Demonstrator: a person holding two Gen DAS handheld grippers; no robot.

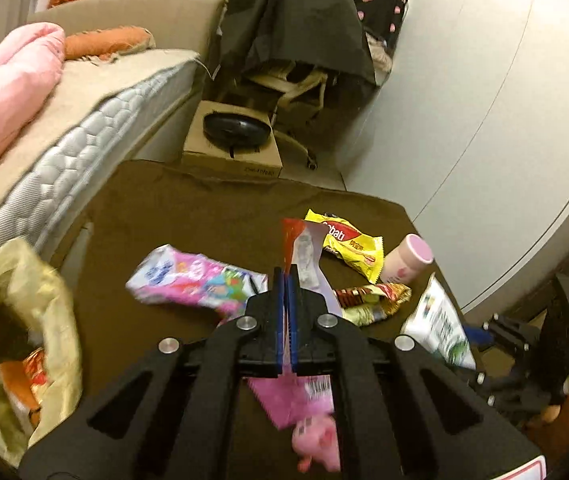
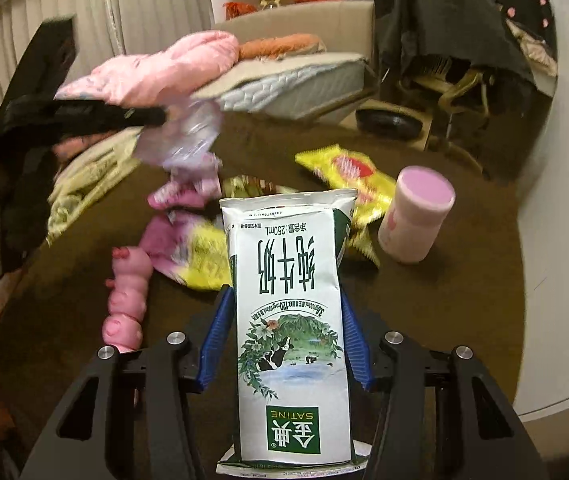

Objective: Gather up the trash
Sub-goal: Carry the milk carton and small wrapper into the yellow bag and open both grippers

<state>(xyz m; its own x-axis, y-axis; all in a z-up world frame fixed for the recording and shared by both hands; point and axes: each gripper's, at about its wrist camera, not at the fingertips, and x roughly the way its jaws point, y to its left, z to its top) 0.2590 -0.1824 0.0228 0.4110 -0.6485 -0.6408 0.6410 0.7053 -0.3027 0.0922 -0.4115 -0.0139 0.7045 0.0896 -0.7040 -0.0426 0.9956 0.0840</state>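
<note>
A: We begin with the brown table (image 1: 188, 216), which takes up most of what we see, with the bed (image 1: 84, 120) running along its left side and the pink quilt (image 1: 0, 92) heaped on top.

B: We also have the yellowish trash bag (image 1: 32, 312) at the table's left edge, mouth gaping, with an orange packet inside it.

A: In our right gripper (image 2: 284, 320) we carry the white and green milk carton (image 2: 288, 312), upside down. The blue pads press on both its sides, so the jaws stand wide but hold it firmly.

B: Our left gripper (image 1: 286, 280) is closed tight, pads together, pinching a thin red and white wrapper (image 1: 300, 248) that sticks up past the fingertips, clear of the table.

A: On the table we still count the pink and white packet (image 1: 196, 276), the yellow snack bag (image 1: 350, 244), the pink-lidded cup (image 1: 406, 260) lying tilted beside it, and the gold and red wrapper (image 1: 372, 300).

B: Smallest, we see the pink pig toy (image 2: 126, 292) near the front edge.
</note>
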